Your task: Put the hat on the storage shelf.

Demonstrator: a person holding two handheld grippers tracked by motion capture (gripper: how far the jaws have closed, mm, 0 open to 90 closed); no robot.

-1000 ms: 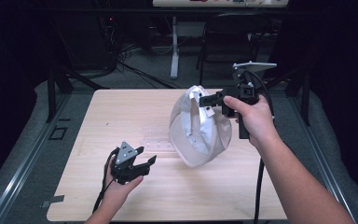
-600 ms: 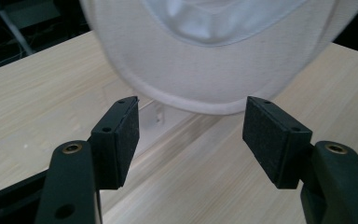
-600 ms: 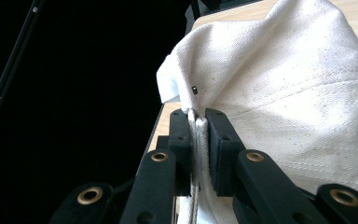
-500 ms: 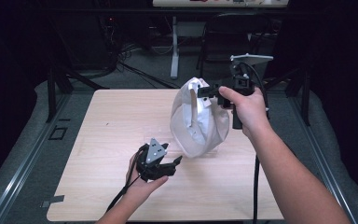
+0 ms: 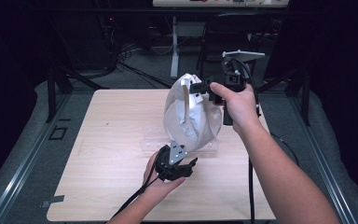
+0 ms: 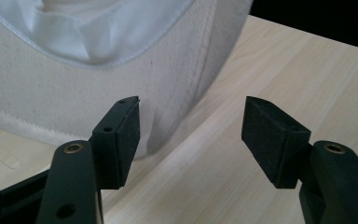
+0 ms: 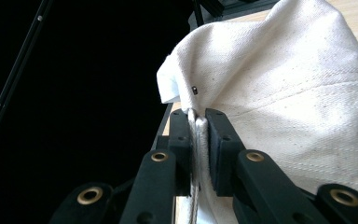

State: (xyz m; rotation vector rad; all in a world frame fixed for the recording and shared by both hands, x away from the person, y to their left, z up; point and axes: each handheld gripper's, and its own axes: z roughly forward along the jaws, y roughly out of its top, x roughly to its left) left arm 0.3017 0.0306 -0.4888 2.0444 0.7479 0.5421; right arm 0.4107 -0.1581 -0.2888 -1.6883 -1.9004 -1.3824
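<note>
The right claw (image 5: 204, 87) is holding up a white cloth bag (image 5: 191, 119) above the centre of the wooden counter (image 5: 112, 154), w/ the right hand (image 5: 238, 105) gripping the tool at the far right of the bag. In the right gripper view the right claw (image 7: 198, 140) is pinching shut on the bag's (image 7: 284, 102) top hem, fabric edge squeezed flat btwn the two black pads. The bag is hanging rounded and puffed, its mouth turned to the left, a strap dangling along its front, and its lowest part is sitting just above or on the counter; can't tell which. The left claw (image 5: 179, 168) is sitting at the near side, just below the bag's bottom, held in the left hand (image 5: 161, 179). In the left gripper view the left claw (image 6: 191, 135) is standing wide apart w/ nothing btwn the pads; its jaws have just been closing a little. The bag's (image 6: 98, 70) stitched underside is lying just beyond the left pad, bare counter (image 6: 307, 70) beyond the right one. A cable is trailing from each tool toward the near edge.
</note>
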